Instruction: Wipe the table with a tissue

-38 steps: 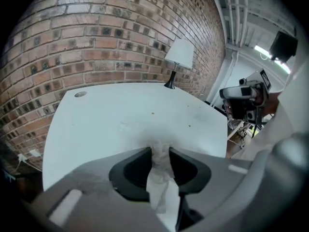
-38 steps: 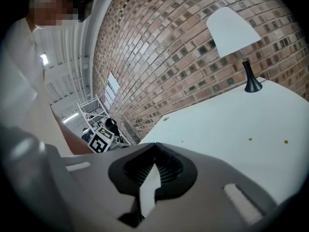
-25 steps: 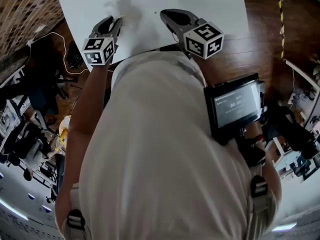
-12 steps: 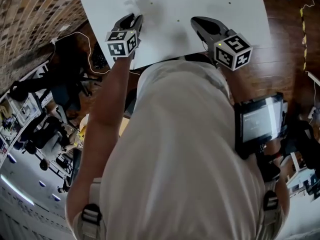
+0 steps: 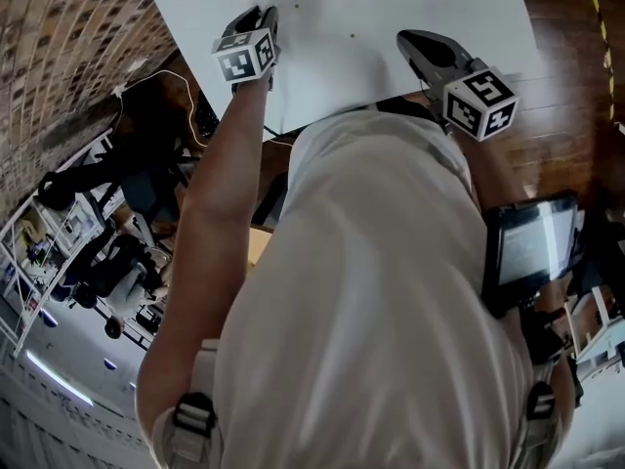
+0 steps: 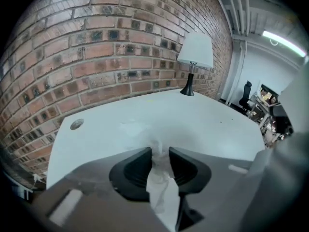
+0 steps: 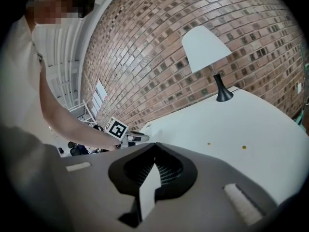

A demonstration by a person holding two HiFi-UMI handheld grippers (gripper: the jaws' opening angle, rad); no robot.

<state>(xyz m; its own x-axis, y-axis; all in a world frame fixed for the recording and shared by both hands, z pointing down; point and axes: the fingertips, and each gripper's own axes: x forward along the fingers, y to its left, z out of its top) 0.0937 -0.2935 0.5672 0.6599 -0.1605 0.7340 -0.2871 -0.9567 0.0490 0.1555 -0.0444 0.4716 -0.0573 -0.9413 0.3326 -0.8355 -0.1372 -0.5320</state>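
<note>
One crumpled white tissue [image 6: 161, 190] is pinched between the jaws of the left gripper [image 6: 160, 151]. Its front end meets the white table [image 6: 207, 124] near the corner with the round grommet [image 6: 76, 124]. The right gripper [image 7: 154, 148] hovers over the table's near edge, its jaws closed together on nothing. A white-shaded lamp [image 6: 195, 52] stands at the far edge beside the brick wall [image 6: 96, 42].

A brick wall [image 6: 106, 57] stands behind a white-shaded lamp [image 6: 195, 54]; the floor [image 5: 571, 66] is dark wood.
</note>
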